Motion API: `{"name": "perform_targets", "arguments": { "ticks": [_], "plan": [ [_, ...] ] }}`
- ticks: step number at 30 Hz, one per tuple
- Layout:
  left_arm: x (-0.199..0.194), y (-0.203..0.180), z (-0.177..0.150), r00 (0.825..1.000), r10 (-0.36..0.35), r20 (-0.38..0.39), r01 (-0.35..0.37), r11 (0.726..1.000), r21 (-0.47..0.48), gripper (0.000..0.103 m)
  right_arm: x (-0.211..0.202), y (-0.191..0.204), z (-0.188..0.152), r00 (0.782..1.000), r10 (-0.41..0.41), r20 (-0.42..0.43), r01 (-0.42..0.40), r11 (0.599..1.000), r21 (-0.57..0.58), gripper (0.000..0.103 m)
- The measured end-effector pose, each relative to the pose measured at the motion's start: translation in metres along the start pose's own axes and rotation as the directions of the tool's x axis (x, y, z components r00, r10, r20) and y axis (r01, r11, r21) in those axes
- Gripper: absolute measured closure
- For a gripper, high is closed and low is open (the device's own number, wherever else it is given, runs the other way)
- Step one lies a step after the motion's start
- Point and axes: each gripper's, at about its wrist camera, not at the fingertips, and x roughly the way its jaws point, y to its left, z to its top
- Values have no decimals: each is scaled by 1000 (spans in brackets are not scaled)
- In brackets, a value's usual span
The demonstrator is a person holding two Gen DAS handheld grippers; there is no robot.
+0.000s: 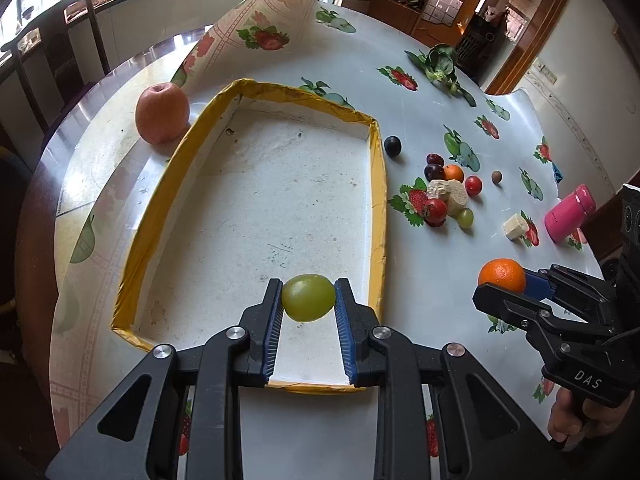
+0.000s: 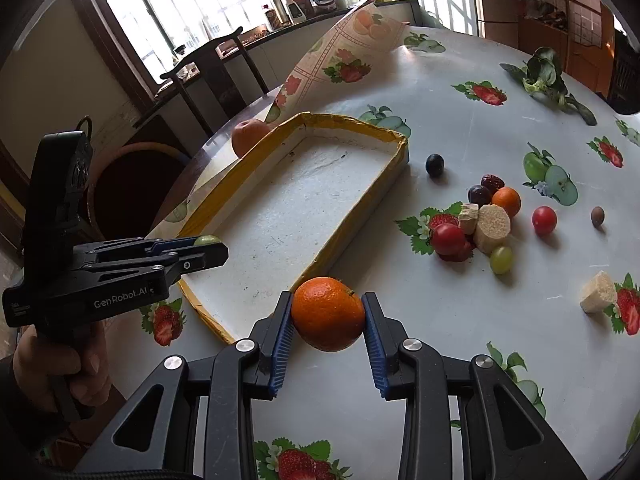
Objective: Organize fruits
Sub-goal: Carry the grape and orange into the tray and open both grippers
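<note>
Left gripper [image 1: 308, 298] is clenching a green grape [image 1: 308, 297] between its jaws over the tray [image 1: 182, 152], right gripper [image 2: 327, 314] is squeezing a tangerine [image 2: 328, 313], probably both heading for drop-off

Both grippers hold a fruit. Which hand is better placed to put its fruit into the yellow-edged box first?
Left, probably. The left gripper holds the green grape already above the box floor. The right gripper holds the orange over the tablecloth, outside the box wall.
</note>
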Motion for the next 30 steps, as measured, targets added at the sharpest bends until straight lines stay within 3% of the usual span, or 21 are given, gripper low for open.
{"name": "perform_targets", "arguments": {
  "ticks": [13, 23, 30],
  "plan": [
    [4, 39, -1, 999, 43, -6, -44, 997, -65, 80, 26, 43, 18, 998, 59, -21, -61, 996, -59, 69],
    [39, 56, 1, 995, 68, -76, -73, 995, -68, 80, 127, 87, 7, 978, 25, -205, -60, 984, -168, 69],
    [53, 59, -17, 987, 68, -147, -78, 995, -58, 80, 131, 94, -11, 958, 80, -277, -130, 977, -167, 69]
  ]
}}
